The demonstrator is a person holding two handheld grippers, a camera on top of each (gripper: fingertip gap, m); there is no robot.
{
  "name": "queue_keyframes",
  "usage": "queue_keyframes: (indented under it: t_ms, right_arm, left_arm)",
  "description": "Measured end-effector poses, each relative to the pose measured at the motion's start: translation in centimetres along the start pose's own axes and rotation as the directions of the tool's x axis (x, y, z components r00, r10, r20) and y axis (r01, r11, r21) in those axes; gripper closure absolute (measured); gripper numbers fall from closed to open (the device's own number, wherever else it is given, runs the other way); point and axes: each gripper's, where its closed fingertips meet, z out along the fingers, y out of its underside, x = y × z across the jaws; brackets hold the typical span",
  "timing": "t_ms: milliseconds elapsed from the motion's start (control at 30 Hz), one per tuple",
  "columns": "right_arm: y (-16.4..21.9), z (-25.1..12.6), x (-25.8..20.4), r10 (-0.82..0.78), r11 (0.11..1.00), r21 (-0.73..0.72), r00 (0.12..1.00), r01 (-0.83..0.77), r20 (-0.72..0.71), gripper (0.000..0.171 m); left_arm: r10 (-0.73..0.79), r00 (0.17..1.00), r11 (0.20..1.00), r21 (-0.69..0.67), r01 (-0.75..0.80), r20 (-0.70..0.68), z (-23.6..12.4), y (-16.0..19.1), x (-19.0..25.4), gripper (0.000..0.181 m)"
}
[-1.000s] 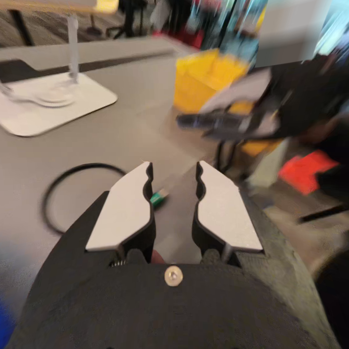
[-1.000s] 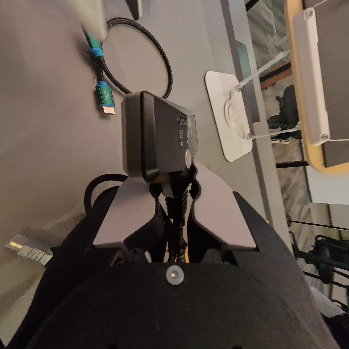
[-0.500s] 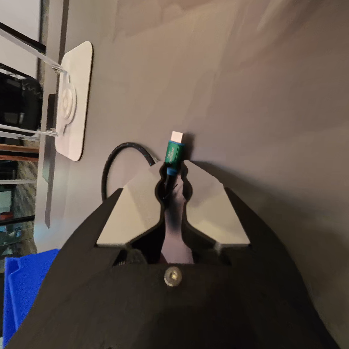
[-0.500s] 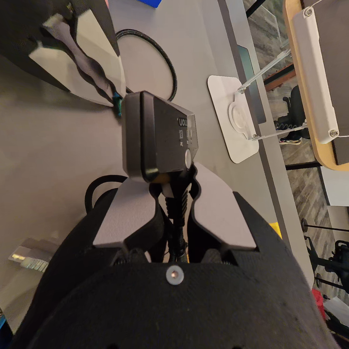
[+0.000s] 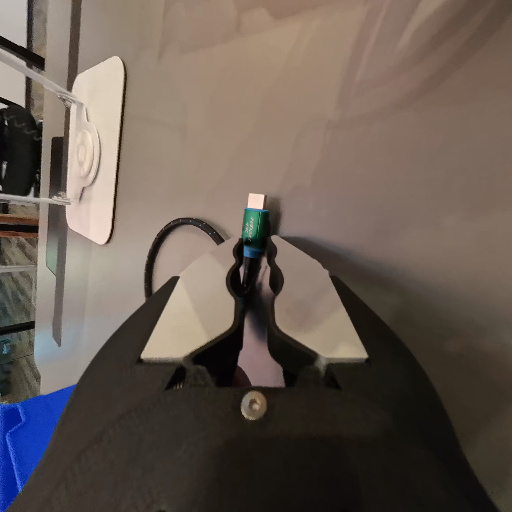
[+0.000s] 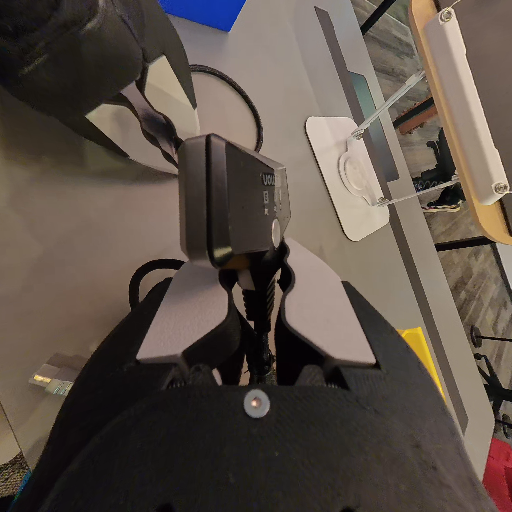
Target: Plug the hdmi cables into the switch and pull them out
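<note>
Right gripper (image 6: 256, 256): I have it clamped on the black cable plug (image 6: 259, 288) at the near end of the switch; the ribbed strain relief runs back between my two fingers toward the camera.
Switch (image 6: 230, 199): I see a black box held up off the grey table (image 6: 83, 235), sticking out ahead of my right fingertips, with its printed top face and round silver button turned to the right.
Switch's own cable (image 6: 138, 282): I see a black loop curling out on the left, just behind the switch and beside my right gripper's left finger.
Small silver part (image 6: 52, 381): it lies on the table at near left in my right wrist view; I cannot tell what it is.
Left gripper (image 5: 253, 241): I have its fingers drawn in around the green HDMI plug (image 5: 255, 225), gripping at the blue collar; the bare metal tip points away from me, out past the fingertips.
HDMI cable (image 5: 166, 249): I see black braid arcing off to the left from behind my left finger and lying on the table.
Left gripper seen from the right (image 6: 166, 144): it sits at far left, its tips just beside the far end of the switch; that end hides the plug, so I cannot tell if it is touching a port.
White stand base (image 5: 95, 149): it rests on the table well to the left of the plug, carrying clear struts.
Blue bin (image 5: 25, 443): its corner shows at my near left.
Yellow bin (image 6: 421, 349): a sliver shows at the right, behind my right gripper.
</note>
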Motion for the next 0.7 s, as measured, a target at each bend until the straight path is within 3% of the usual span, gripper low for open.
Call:
queue_keyframes:
  t_ms: [133,300,400,500,700]
  right_arm:
    - [-0.1,-0.1,0.0,0.02,1.0,0.009,1.0,-0.02,0.01,0.144]
    - [-0.4,-0.3,0.2,0.054,0.998,0.032,0.998,-0.055,0.023,0.144]
    - [-0.5,-0.5,0.3,0.072,0.996,0.041,0.997,-0.073,0.028,0.144]
    - [-0.4,-0.6,0.4,0.088,0.995,0.041,0.996,-0.09,0.031,0.144]
    - [-0.3,-0.4,0.2,0.095,0.995,0.032,0.994,-0.097,0.051,0.144]
  left_arm:
    - [-0.011,0.997,1.0,-0.025,0.01,-0.071,0.3,-0.2,-0.6,0.155]
    - [-0.012,0.986,0.999,-0.043,0.005,-0.164,1.2,-0.7,-0.5,0.165]
    - [-0.091,0.972,0.996,-0.03,0.086,-0.216,1.6,-0.9,-0.7,0.165]
    - [-0.164,0.962,0.987,-0.028,0.161,-0.217,1.8,-0.9,-1.0,0.165]
    - [-0.16,0.963,0.987,-0.042,0.155,-0.217,1.4,-0.9,-1.0,0.167]
